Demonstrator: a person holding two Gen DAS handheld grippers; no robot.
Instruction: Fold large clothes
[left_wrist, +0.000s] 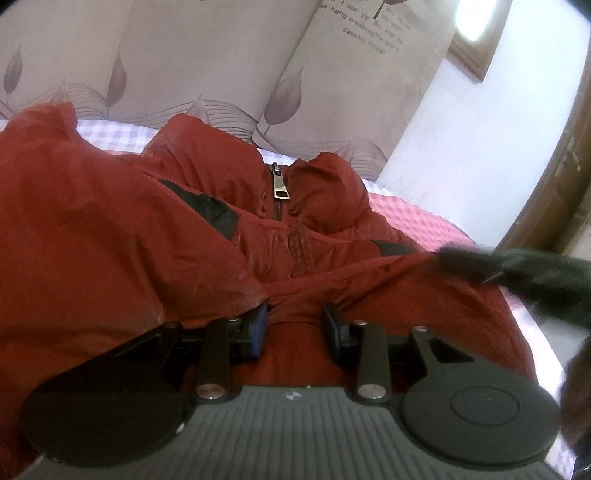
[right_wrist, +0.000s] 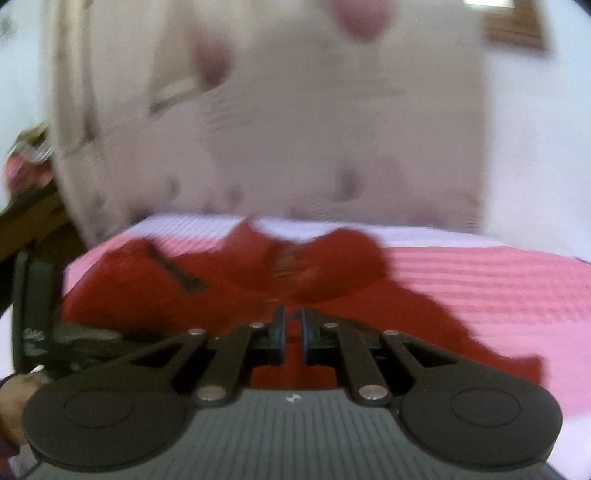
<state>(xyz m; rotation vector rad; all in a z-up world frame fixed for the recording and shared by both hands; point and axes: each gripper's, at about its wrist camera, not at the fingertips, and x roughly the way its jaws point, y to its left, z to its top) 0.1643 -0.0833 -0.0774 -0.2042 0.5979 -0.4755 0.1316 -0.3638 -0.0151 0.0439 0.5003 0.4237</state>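
Observation:
A red padded jacket (left_wrist: 110, 229) lies front up on the pink checked bed (left_wrist: 417, 221), its collar and metal zipper pull (left_wrist: 280, 182) toward the headboard. My left gripper (left_wrist: 295, 325) is at the near hem, with the fabric puckered and bunched between its pads. In the blurred right wrist view the jacket (right_wrist: 258, 280) lies spread ahead and below. My right gripper (right_wrist: 293, 332) hovers above it, its pads a narrow slit apart with nothing held. A dark blurred shape (left_wrist: 517, 273) at the jacket's right edge appears to be that gripper.
A padded headboard with leaf prints (left_wrist: 184, 55) stands behind the bed. A wooden door frame (left_wrist: 546, 192) is at the right. Bare pink sheet (right_wrist: 480, 288) stretches right of the jacket. A hand (right_wrist: 14, 402) and the left tool (right_wrist: 33, 314) show at the left edge.

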